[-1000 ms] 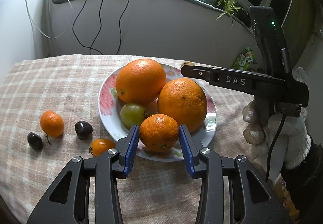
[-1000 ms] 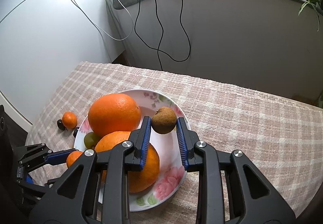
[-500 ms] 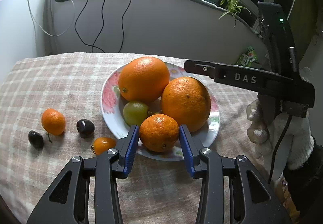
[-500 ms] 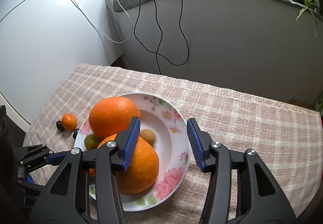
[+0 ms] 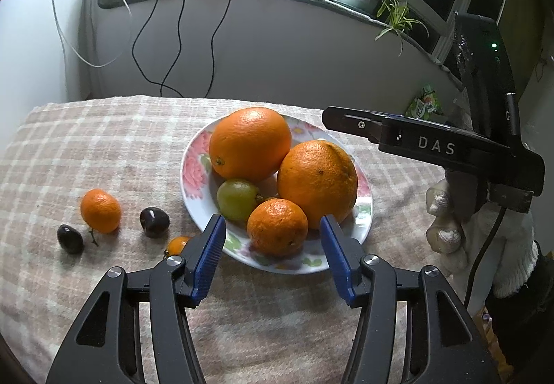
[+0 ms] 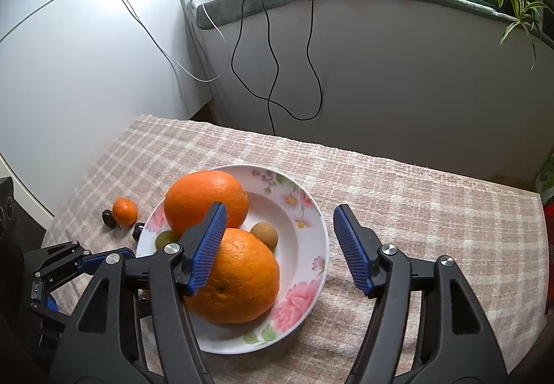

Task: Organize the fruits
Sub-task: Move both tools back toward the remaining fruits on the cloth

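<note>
Progress is judged at better than half. The white floral-patterned ceramic plate (image 5: 194,173) sits about mid-tabletop on the pink-and-cream checked woven cloth (image 5: 104,142) and holds six fruits: two large round oranges (image 5: 250,143), (image 5: 316,181), a small orange mandarin (image 5: 277,226) at the plate's near rim, a round green grape-like fruit (image 5: 237,199), and, in the right wrist view, a small brown round fruit (image 6: 264,235) lying on the plate floor just beside the nearer orange.

Outstanding items, all on the cloth left of the plate: a second small mandarin (image 5: 100,210), two dark, glossy cherry-like fruits (image 5: 154,221), (image 5: 70,238), and a tiny orange tomato-like fruit (image 5: 177,244) near the plate's rim, partly hidden by the left tongs.

Left tongs (image 5: 271,254): jaws opening. The near-rim mandarin lies between the blue ribbed pads (image 5: 209,256) with clear gaps on both sides, so it is released and resting on the plate.

Right tongs (image 6: 280,249): jaws opening, nothing gripped. The brown fruit lies on the plate beyond the pads, free of them. From the left wrist view these tongs hang over the plate's far right rim, held by a white-gloved hand (image 5: 446,231).

Assessment: both tongs are empty. Four loose fruits remain to be collected, all nearer the left tongs.
</note>
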`<state>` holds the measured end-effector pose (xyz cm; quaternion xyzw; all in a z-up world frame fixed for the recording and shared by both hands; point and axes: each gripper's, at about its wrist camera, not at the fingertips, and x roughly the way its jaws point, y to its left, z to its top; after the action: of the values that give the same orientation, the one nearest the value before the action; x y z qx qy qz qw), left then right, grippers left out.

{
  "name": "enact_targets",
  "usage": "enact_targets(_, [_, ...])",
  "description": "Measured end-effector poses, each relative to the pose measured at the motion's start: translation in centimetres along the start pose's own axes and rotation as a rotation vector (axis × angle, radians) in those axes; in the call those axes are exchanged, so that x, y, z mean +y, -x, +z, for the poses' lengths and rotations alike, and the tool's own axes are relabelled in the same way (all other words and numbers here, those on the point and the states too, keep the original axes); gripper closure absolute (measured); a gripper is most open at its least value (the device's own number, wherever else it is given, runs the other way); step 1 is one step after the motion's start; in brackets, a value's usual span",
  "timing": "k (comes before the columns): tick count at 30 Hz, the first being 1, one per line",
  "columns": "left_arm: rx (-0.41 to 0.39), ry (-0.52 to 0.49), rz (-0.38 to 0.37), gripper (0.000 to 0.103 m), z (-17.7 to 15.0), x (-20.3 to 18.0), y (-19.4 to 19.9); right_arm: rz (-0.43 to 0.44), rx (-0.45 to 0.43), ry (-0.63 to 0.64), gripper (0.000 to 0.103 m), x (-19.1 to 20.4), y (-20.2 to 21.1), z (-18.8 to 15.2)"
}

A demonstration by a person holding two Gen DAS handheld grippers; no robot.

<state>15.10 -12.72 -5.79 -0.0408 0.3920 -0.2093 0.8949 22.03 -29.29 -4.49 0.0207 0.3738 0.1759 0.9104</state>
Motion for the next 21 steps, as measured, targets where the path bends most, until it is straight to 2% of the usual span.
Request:
enact_targets(13, [-0.040, 0.034, 0.012, 0.047, -0.6, 2.1, 2.9, 0.015, -0.035, 0.017, 0.036, 2.3, 2.7, 0.1])
enact_targets(21, [-0.064, 0.084, 0.047, 0.047, -1.6, 5.4, 5.3, 0.062, -0.048, 0.060, 0.036, 5.8, 3.9, -0.6])
